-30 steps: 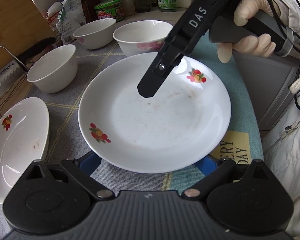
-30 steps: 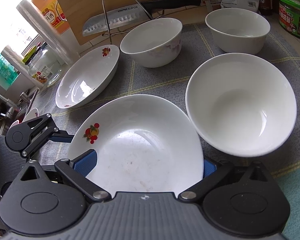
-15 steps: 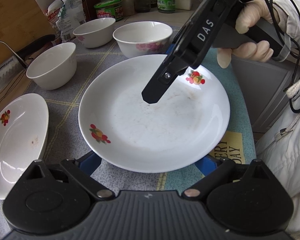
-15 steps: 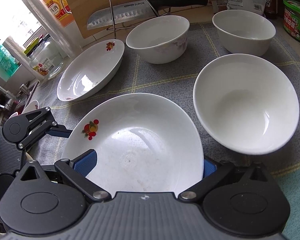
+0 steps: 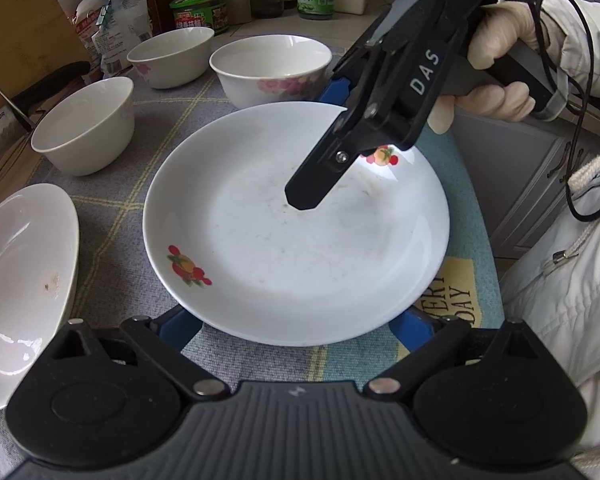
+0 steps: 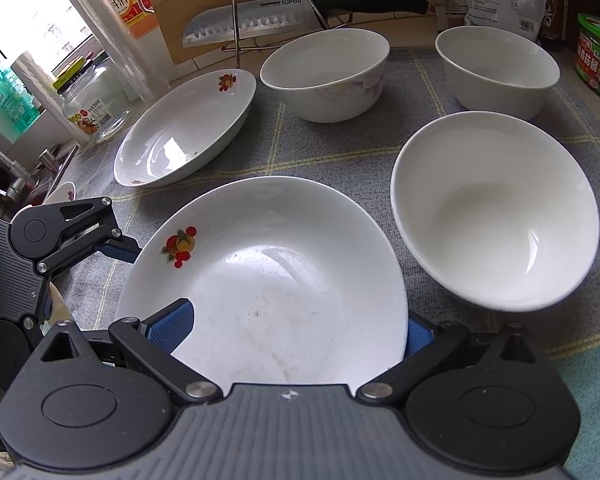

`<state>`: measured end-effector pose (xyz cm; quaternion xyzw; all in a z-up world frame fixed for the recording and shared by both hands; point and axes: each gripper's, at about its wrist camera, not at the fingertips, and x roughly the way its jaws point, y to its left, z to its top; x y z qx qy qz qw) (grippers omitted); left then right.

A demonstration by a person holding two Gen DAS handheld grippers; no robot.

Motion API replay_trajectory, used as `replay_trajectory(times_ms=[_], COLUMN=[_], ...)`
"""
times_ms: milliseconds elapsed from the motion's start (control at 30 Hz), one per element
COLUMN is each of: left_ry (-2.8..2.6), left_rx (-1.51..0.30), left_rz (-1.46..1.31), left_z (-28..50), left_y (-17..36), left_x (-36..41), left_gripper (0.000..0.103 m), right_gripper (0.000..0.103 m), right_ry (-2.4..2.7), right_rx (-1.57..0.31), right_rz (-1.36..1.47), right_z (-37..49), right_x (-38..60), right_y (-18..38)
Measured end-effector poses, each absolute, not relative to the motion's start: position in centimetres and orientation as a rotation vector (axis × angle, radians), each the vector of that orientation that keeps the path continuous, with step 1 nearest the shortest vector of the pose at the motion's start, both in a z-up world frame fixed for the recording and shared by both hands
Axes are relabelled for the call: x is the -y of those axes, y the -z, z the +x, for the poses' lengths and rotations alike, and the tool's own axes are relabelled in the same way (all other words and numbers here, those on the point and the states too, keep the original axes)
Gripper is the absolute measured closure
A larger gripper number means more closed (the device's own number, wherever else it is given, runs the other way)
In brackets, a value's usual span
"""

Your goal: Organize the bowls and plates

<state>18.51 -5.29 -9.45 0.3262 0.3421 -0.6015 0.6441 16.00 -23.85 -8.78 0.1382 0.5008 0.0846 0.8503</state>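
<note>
we see the fruit-print plate (image 5: pixel 296 240) lying on the grey mat (image 5: pixel 112 184) on the table, between both tools. our left gripper (image 5: pixel 296 326) has its jaws wide apart, one blue pad at each side of the near rim. the right gripper (image 6: pixel 296 330) straddles the opposite rim the same way; we cannot tell whether its pads press. three bowls (image 6: pixel 496 208) and a second plate (image 6: pixel 188 128) sit beyond.

right claw (image 5: pixel 332 136): black linkage arms, blue pads, silver screws, white "DAS" lettering, black cable looping off the handle; pale glove (image 5: pixel 496 68), white jacket sleeve (image 5: pixel 580 40); left claw (image 5: pixel 296 328) same build
</note>
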Motion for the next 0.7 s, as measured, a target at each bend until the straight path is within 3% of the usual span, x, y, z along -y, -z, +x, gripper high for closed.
replay_trajectory(times_ms=[700], left_ry=[1.312], left_rx=[-0.769], left_rz=[0.700], left_z=[17.4], left_y=[8.0], left_x=[2.8], left_gripper=[0.005], right_gripper=[0.000], right_ry=[-0.218], right_rx=[-1.031], right_rz=[0.233], right_z=[15.8], right_x=[21.9], right_y=[6.8])
